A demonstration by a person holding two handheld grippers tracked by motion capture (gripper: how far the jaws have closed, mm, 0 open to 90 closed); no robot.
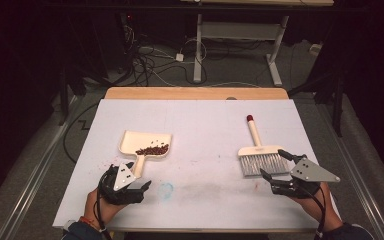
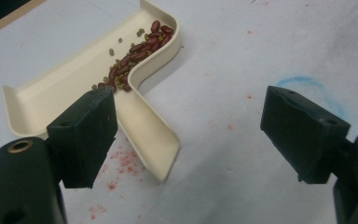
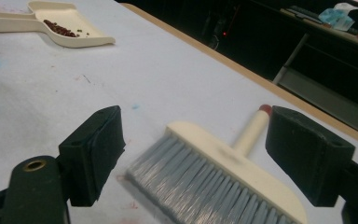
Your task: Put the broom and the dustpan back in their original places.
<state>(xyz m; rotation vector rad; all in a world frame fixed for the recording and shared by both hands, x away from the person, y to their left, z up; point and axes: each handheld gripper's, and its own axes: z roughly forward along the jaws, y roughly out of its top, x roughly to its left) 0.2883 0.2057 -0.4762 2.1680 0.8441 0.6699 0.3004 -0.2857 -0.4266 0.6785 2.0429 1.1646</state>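
The red beans [image 1: 152, 149] already lie gathered in the cream dustpan [image 1: 132, 141] on the counter [image 1: 205, 125], the brush [image 1: 260, 159] rests flat, and both tongs [image 1: 139, 176] [image 1: 275, 165] gape empty nearby, so sweeping looks finished.

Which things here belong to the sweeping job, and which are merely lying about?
Job: dustpan, beans, brush, left gripper, right gripper.
Lying about: cables on the floor, blue mark, desk frame.
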